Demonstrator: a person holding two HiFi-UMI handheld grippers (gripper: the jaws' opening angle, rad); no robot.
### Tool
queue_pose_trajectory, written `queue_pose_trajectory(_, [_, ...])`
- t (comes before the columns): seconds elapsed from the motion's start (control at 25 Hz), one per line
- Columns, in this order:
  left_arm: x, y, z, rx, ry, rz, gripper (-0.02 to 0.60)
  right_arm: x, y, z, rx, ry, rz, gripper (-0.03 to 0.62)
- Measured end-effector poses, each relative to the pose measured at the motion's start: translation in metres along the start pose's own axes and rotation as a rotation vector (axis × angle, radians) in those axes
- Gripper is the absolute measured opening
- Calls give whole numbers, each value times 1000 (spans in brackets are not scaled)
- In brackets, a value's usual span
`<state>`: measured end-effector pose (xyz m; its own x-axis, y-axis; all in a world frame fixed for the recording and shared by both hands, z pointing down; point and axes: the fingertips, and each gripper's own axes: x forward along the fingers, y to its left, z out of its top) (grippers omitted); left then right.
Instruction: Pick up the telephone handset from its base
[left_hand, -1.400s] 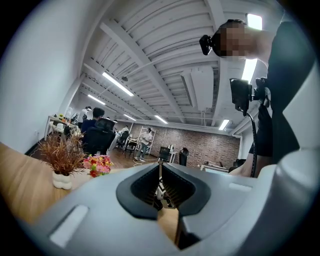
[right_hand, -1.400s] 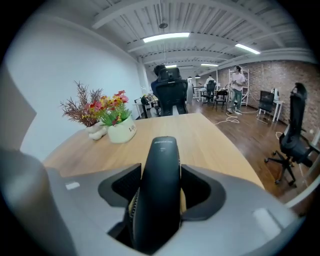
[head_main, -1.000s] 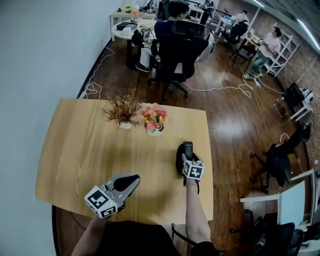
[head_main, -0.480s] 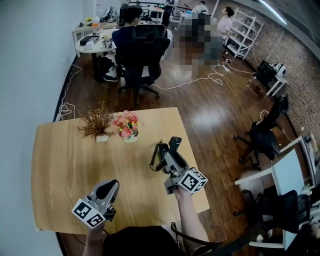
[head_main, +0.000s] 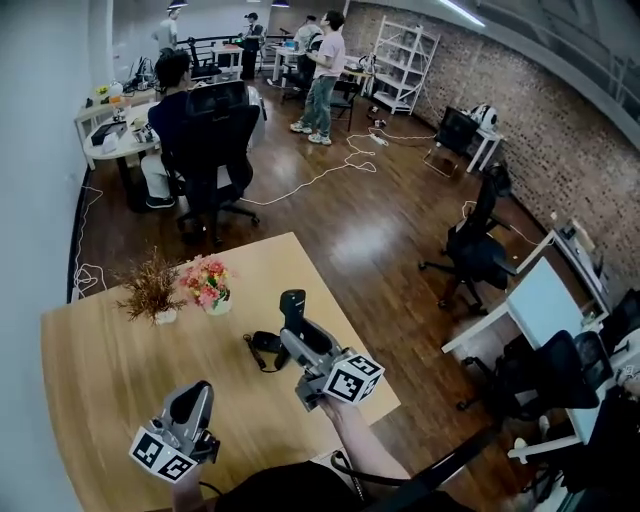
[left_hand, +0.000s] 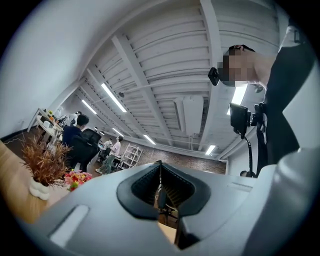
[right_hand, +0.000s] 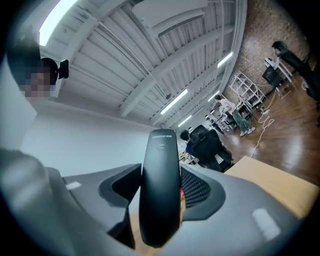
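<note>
Right claw (head_main: 300, 342): jaws set fairly wide and clamped on the black plastic telephone handset (right_hand: 160, 165), pads pressing its two long sides. The handset stands upright between the jaws, its rounded end past the tips, and the right gripper view shows nothing else in the grip. My guess is that holding it by the narrow middle keeps it balanced, so neither end droops. It hangs in the air, clear of the flat black base (head_main: 260, 348), which sits on the light wooden bench (head_main: 100, 370) just beside and below my claw, near the bench's right edge. By that reading the lift is essentially done. Left claw (head_main: 196, 392): jaws closed together and empty, held low over the near side of the bench, well apart from the base; it looks parked out of the way, since one claw is enough for this job. Further out, near the far edge, stand a dried brown plant in a white pot (head_main: 150, 292) and a small pot of pink flowers (head_main: 206, 285), both untouched. Against a second ago: the right claw was then down at the base with the handset low on the bench; it has since come up and tilted nearer level, taking the handset with it. The left claw has risen slightly.
</note>
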<state>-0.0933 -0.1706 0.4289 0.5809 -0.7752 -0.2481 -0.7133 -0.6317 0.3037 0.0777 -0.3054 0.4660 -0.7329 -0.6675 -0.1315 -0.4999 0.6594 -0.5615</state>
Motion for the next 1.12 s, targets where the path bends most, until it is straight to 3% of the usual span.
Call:
queue_pose_trajectory(0.24, [-17, 2, 12, -16, -34, -22, 14, -5, 18, -11, -31, -13, -49, 249])
queue_pose_trajectory(0.56, [-45, 9, 12, -37, -65, -7, 14, -5, 20, -35, -65, 13, -86, 249])
queue_pose_trajectory(0.92, [-71, 11, 24, -51, -90, 31, 14, -10, 33, -43, -77, 30, -107, 249])
queue_pose_trajectory(1.12, [-77, 9, 20, -81, -99, 16, 14, -19, 38, -44, -94, 29, -136, 249])
